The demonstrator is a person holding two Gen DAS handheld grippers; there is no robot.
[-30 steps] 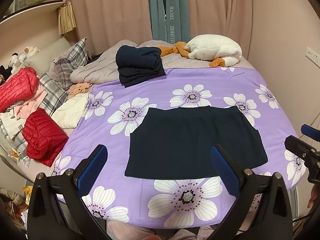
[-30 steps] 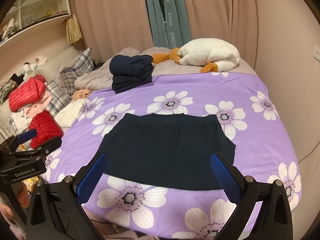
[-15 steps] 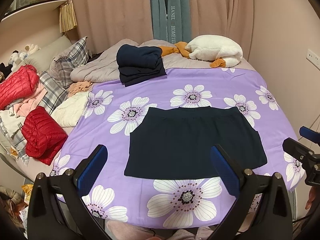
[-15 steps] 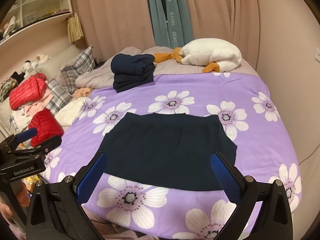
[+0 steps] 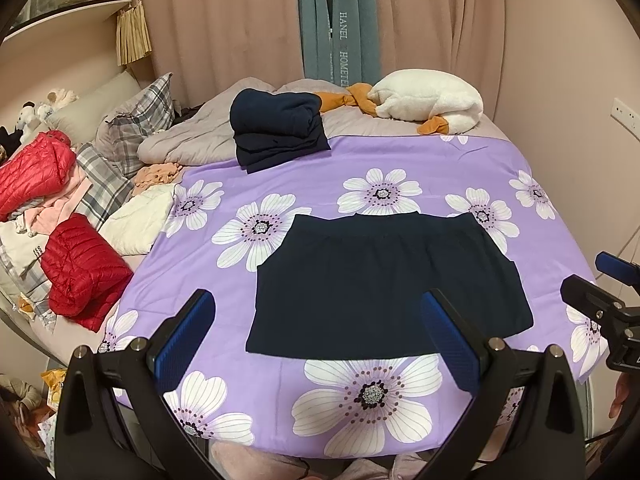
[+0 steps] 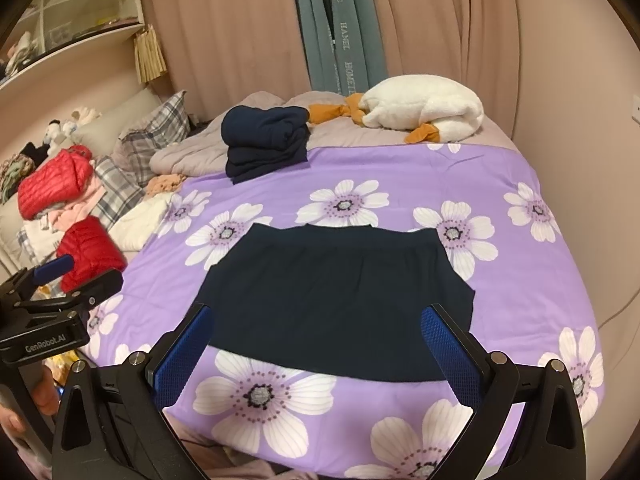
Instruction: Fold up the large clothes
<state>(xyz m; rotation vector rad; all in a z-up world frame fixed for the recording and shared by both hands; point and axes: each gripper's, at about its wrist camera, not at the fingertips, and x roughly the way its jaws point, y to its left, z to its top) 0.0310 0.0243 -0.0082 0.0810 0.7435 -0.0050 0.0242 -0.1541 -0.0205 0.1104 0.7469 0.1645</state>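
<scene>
A dark navy garment (image 5: 384, 284) (image 6: 336, 300) lies flat and partly folded on the purple flowered bedspread (image 5: 360, 172) (image 6: 520, 280). My left gripper (image 5: 320, 336) hovers open above the near edge of the bed, its blue pads wide apart and empty. My right gripper (image 6: 316, 344) is open too, held over the garment's near hem without touching it. Each gripper shows at the edge of the other's view: the right gripper (image 5: 604, 304), the left gripper (image 6: 60, 284). A stack of folded navy clothes (image 5: 276, 132) (image 6: 266, 140) sits at the far side.
A white plush goose (image 5: 428, 100) (image 6: 420, 108) lies by the curtains. Red puffer jackets (image 5: 80, 276) (image 6: 52, 180), plaid pillows (image 5: 136, 136) and loose clothes crowd the bed's left side. A wall with a socket (image 5: 624, 114) runs along the right.
Both grippers have drifted slightly, staying open. The garment and the stack have not moved.
</scene>
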